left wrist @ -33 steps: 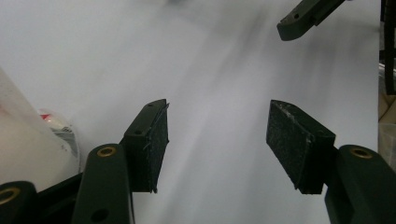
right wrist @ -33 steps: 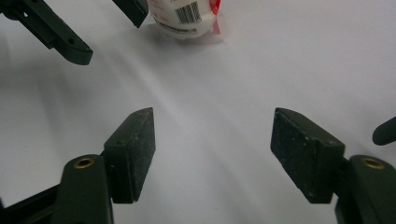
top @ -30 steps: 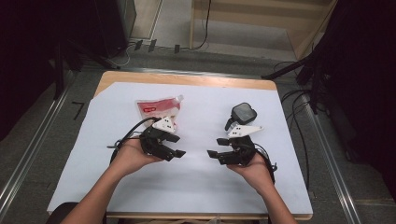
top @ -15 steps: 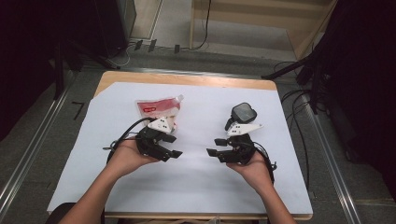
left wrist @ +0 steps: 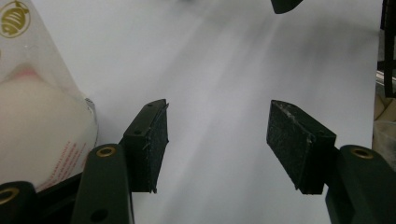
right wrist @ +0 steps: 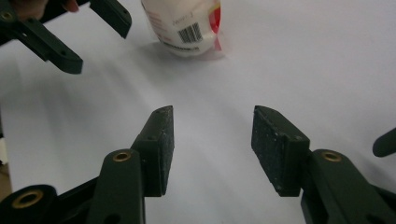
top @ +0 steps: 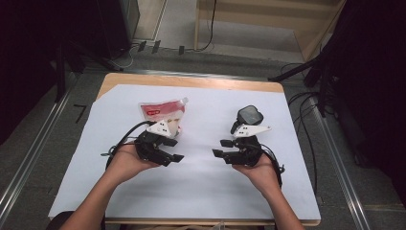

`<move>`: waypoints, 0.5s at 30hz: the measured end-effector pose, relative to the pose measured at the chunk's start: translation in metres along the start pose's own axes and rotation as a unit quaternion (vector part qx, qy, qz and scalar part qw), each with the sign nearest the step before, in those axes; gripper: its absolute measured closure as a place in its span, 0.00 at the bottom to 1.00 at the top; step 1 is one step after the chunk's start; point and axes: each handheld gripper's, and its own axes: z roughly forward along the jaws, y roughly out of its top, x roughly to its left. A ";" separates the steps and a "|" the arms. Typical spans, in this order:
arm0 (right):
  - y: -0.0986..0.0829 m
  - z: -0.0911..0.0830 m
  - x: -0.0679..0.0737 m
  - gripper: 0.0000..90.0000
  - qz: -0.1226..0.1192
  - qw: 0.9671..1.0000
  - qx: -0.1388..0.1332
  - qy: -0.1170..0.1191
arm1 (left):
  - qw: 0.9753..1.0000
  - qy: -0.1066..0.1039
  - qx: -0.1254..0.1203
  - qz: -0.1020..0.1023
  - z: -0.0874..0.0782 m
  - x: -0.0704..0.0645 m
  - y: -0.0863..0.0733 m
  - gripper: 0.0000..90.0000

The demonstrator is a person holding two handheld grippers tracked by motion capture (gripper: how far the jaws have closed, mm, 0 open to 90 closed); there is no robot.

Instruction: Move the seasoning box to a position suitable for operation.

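A white and red spouted pouch (top: 160,112) lies on the white sheet (top: 201,182), just behind my left gripper (top: 174,150). That gripper is open with nothing between its pads; its own view has the pouch (left wrist: 32,126) at the left beside the left gripper (left wrist: 217,135). My right gripper (top: 221,147) is open too and faces the left one across a small gap. In the right gripper view, the right gripper (right wrist: 212,144) stands over bare sheet, the pouch's barcode end (right wrist: 187,28) lies ahead, and the left gripper's jaws cross the top left.
A small black object (top: 250,115) rests on the sheet behind my right hand. The wooden table edge (top: 191,80) runs along the back. Cables (top: 306,120) trail off the right side, with dark stands on the floor beyond.
Both hands have hardly moved over the last second. The jaws of both grippers stay open and the pouch lies where it was.
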 end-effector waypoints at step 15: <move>-0.006 -0.013 -0.013 0.52 -0.005 1.000 0.002 -0.014 | 1.000 -0.010 0.006 0.007 0.004 -0.001 0.000 0.45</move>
